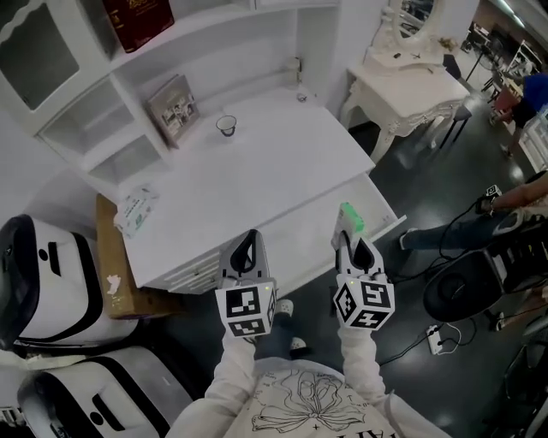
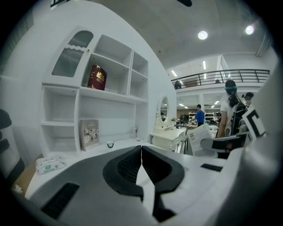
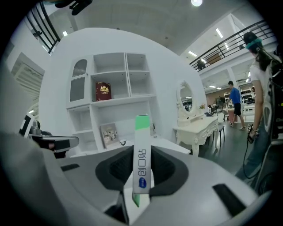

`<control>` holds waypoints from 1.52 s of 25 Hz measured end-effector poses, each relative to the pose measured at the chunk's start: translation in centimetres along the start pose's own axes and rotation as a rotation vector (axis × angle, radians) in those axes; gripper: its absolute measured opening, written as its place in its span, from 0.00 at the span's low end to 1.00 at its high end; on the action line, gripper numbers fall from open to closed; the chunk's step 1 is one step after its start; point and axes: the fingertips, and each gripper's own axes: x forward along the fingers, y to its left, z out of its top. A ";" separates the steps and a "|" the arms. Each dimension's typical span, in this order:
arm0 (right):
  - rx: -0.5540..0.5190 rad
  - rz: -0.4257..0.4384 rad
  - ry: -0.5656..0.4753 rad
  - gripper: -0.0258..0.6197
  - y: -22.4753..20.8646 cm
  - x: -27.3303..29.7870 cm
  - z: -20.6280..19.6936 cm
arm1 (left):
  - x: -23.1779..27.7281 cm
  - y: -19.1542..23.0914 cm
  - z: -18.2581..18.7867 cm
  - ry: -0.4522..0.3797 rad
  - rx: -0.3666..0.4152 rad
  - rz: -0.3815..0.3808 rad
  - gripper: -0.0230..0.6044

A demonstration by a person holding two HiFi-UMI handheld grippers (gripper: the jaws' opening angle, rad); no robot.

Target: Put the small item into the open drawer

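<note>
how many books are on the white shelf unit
2: a red book standing on an upper shelf, and a photo-covered book propped up on the desktop below. Others may be hidden.

Slim white pack (image 3: pixel 142 150) with a green end, upright, clamped in the right claw (image 1: pixel 354 246), above the white open drawer (image 1: pixel 379 211).

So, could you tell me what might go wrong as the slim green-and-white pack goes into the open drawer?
1. The right gripper pinches the pack by its lower half. The green end sticks out past the jaws, so it may pivot or slip.
2. That free end could catch the desk edge above the drawer.
3. The shut, empty left gripper sits close beside and might bump it.
</note>
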 end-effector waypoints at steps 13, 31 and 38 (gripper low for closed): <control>0.035 -0.052 0.174 0.18 -0.7 9.0 -5.6 | 8.7 3.4 -1.9 0.077 -0.014 -0.050 0.05; 0.049 -0.022 0.528 0.18 -1.3 15.9 -18.7 | 12.7 4.9 -6.3 0.192 -0.045 -0.014 0.05; 0.037 0.009 0.704 0.18 -1.7 18.6 -24.4 | 13.5 5.9 -8.0 0.216 -0.060 0.035 0.04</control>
